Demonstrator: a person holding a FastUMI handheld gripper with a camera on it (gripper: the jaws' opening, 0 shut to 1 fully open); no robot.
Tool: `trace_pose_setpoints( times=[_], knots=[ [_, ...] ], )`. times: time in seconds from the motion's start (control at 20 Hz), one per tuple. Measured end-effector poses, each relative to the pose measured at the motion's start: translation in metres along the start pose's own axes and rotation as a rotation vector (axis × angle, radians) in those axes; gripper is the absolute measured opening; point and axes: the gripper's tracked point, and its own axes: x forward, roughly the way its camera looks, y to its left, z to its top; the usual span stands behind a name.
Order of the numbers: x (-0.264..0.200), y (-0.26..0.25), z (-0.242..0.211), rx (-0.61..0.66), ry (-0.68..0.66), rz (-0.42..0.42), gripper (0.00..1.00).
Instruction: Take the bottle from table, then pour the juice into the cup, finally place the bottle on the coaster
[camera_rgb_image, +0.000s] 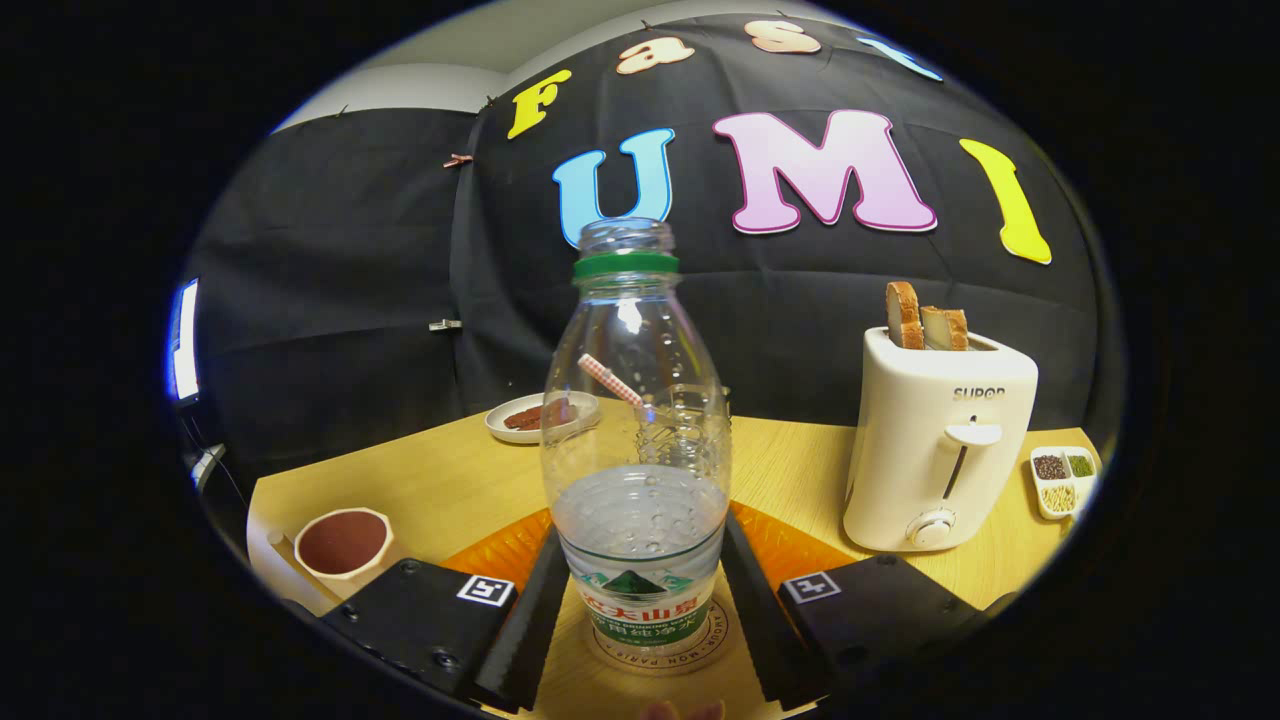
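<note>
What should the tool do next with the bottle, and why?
Probably open the tool wider and draw it straight back. The bottle stands upright on the coaster, between the fingers, which flank it closely; whether they press on it I cannot tell. A sideways pull might tip it.

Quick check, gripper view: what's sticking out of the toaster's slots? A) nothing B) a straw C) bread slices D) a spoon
C: two bread slices stand up out of the top of the white toaster, off to the side of the bottle that stands between the gripper fingers.
</note>
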Motion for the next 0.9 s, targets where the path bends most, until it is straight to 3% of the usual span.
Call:
trace_pose_setpoints(
  times=[0.2, 0.55, 0.9],
  knots=[
    [-0.012, 0.001, 0.010, -0.003, -0.008, -0.022, 0.91],
    [-0.070, 0.019, 0.019, 0.013, 0.019, -0.073, 0.93],
    [-0.156, 0.035, 0.089, -0.029, 0.001, -0.197, 0.95]
  ],
)
